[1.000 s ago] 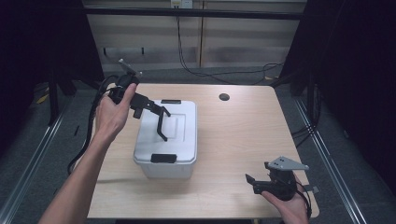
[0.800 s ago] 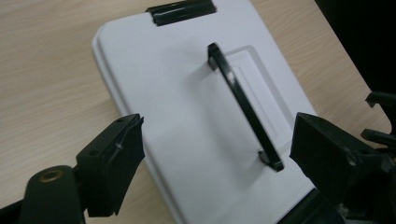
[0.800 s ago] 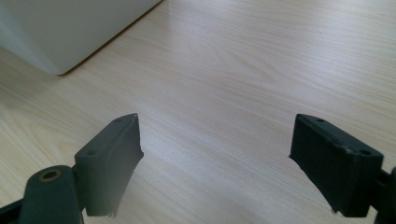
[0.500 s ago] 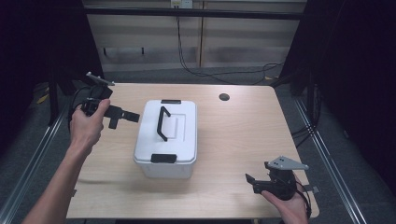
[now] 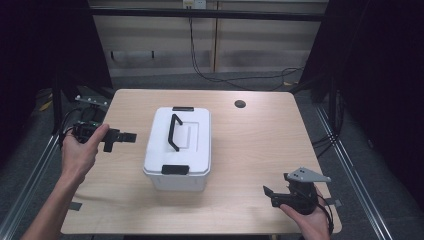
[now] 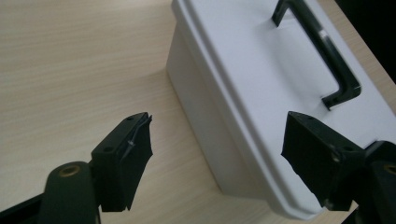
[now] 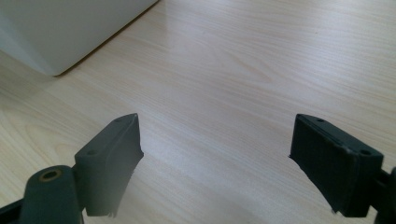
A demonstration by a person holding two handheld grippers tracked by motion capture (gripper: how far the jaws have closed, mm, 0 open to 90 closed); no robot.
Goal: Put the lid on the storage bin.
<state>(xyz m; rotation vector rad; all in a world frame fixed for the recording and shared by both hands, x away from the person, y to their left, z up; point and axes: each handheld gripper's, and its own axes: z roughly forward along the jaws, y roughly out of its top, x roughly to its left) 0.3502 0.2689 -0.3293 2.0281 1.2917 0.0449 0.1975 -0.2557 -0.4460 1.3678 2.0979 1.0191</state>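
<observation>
A white lidded box point(image 5: 192, 150) with a black handle point(image 5: 173, 132) and black latches stands in the middle of the wooden table point(image 5: 260, 145). My left gripper point(image 5: 121, 140) hovers over the table's left edge, left of the box and apart from it, pointing toward it. Its jaws are open and have just been closing a little, with nothing between them. In the left gripper view the box point(image 6: 243, 70) and its handle point(image 6: 322, 51) lie beyond the left gripper point(image 6: 217, 158). My right gripper point(image 5: 270, 195) rests near the front right corner, open and empty. The right gripper view has the right gripper point(image 7: 215, 158) facing bare wood, with a box corner point(image 7: 60, 28) at the upper left.
A dark round hole point(image 5: 240, 104) sits in the tabletop behind the box on the right. Cables trail on the dark floor beyond the far edge, and metal rails run along both sides of the table.
My left gripper has swung from above the box's handle to the left and down, off the box, to the table's left edge. The right gripper has stayed put.
</observation>
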